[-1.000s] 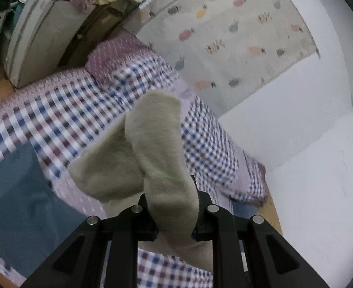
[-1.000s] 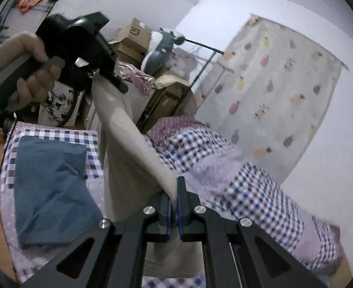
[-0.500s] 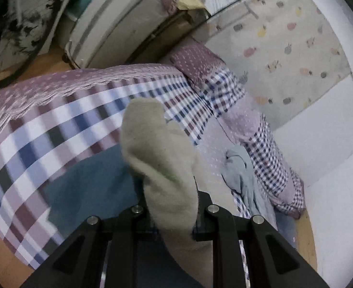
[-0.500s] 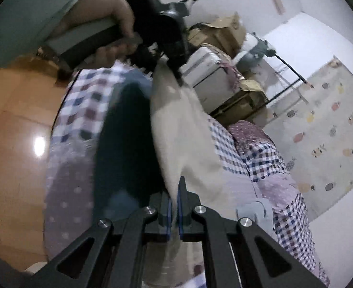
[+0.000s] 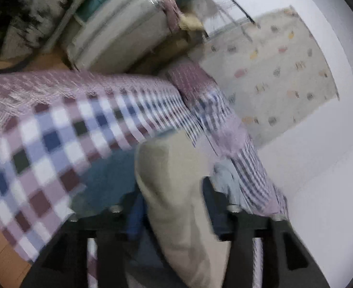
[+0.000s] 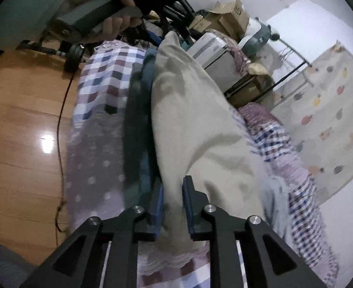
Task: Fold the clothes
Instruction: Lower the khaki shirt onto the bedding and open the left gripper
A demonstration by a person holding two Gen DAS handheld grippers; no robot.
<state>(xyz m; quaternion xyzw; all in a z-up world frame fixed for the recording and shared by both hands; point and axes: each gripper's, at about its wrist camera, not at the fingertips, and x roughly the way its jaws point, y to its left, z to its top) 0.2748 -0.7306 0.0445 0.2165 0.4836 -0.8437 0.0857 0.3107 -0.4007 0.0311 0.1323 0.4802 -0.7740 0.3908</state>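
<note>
Over the checked bed (image 6: 109,72), each hand-held gripper holds one end of a beige garment (image 6: 195,124): the left (image 5: 174,206) and right (image 6: 172,201) jaws, slightly parted, pinch cloth, keeping it stretched, probably to lay it on the blue garment (image 6: 138,120).
</note>
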